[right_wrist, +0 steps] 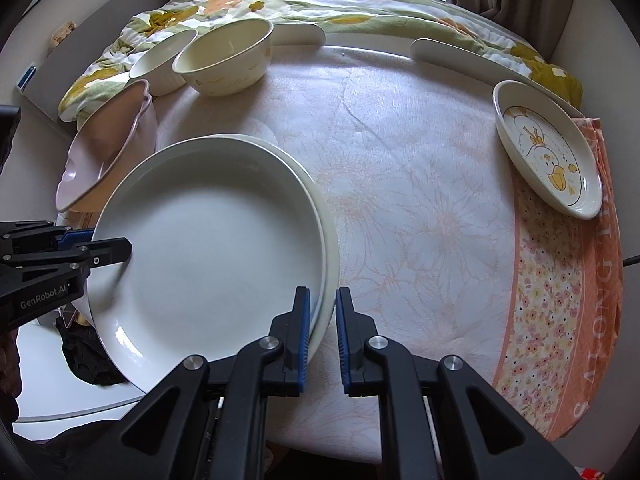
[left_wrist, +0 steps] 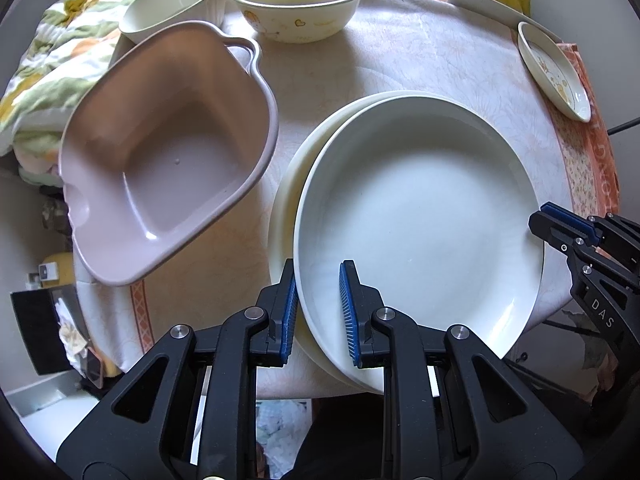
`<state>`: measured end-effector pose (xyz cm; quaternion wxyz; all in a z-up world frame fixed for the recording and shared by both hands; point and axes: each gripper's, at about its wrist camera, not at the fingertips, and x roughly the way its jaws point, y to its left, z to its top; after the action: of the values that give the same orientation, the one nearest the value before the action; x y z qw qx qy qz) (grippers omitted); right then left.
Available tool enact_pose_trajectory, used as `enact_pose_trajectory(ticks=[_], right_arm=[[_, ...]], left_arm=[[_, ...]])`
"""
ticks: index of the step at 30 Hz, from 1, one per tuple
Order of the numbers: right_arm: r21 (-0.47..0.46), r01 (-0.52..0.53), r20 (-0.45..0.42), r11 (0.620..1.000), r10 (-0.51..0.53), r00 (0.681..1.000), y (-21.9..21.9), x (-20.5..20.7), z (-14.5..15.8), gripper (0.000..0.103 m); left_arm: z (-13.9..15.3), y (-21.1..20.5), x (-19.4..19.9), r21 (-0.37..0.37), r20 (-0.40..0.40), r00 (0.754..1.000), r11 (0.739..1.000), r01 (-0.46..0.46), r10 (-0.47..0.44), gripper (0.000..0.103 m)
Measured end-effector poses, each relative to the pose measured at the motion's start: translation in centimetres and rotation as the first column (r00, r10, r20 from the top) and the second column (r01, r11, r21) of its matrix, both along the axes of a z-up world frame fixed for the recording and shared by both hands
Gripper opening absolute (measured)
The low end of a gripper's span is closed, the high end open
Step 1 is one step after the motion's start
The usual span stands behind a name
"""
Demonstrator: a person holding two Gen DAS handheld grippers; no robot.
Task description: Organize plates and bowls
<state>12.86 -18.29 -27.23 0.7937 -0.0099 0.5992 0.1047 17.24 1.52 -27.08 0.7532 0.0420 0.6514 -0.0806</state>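
Listing left to right, we find: pink square bowl (left_wrist: 168, 156); left gripper (left_wrist: 318, 312) clamped on the top white plate's (left_wrist: 416, 216) near rim; second plate (left_wrist: 288, 184) beneath, on the tablecloth (right_wrist: 420, 200); right gripper (right_wrist: 322, 336) clamped across both rims; duck dish (right_wrist: 548, 152).

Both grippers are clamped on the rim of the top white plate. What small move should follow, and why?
Probably slide the top white plate a little toward the pink bowl, then let go. The left gripper and right gripper pinch opposite sides of its rim, and it sits off-centre on the cream plate beneath, whose rim shows only on the pink bowl's side.
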Motion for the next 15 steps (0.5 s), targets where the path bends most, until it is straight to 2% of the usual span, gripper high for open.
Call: enact_pose_trajectory(ticks=[15], right_arm=[[0.017, 0.013, 0.004, 1.0, -0.013, 1.0, -0.22, -0.36, 0.1, 0.012]], left_arm=[[0.37, -0.73, -0.54, 0.075, 0.004, 0.999, 0.996, 0.051, -0.051, 0.018]])
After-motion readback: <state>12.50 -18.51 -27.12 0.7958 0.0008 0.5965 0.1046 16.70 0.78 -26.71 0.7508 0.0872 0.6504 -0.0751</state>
